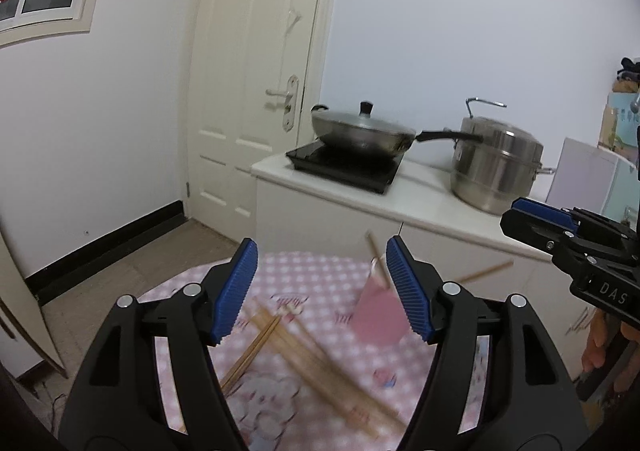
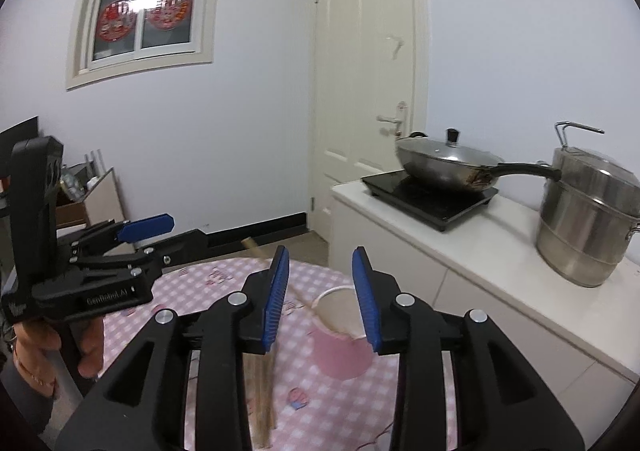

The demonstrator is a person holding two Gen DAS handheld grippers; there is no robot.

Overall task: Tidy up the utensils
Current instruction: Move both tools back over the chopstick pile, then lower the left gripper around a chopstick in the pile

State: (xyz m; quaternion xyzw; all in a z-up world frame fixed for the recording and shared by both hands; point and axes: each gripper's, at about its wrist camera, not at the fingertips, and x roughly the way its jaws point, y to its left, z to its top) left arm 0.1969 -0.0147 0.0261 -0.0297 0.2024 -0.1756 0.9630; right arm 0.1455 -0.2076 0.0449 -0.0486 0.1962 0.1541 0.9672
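A pink paper cup [image 2: 342,347] stands on the pink checked tablecloth [image 2: 192,291], with a wooden chopstick [image 2: 300,295] leaning out of it. From the left wrist view the cup [image 1: 378,317] holds two chopsticks [image 1: 376,251] that splay apart. Several loose chopsticks [image 1: 304,351] lie crossed on the cloth, left of the cup. My left gripper [image 1: 322,247] hovers open over them with nothing between its fingers. My right gripper [image 2: 322,251] is open above and just short of the cup, its pads apart from it. Each gripper shows in the other's view: right gripper [image 1: 520,215], left gripper [image 2: 180,231].
Beyond the table a white counter [image 2: 480,251] carries a black induction hob [image 2: 432,199] with a lidded wok [image 2: 444,163], plus a steel steamer pot [image 2: 588,219]. A closed door [image 2: 360,91] is behind. A person's hand [image 2: 92,347] grips the left gripper's handle.
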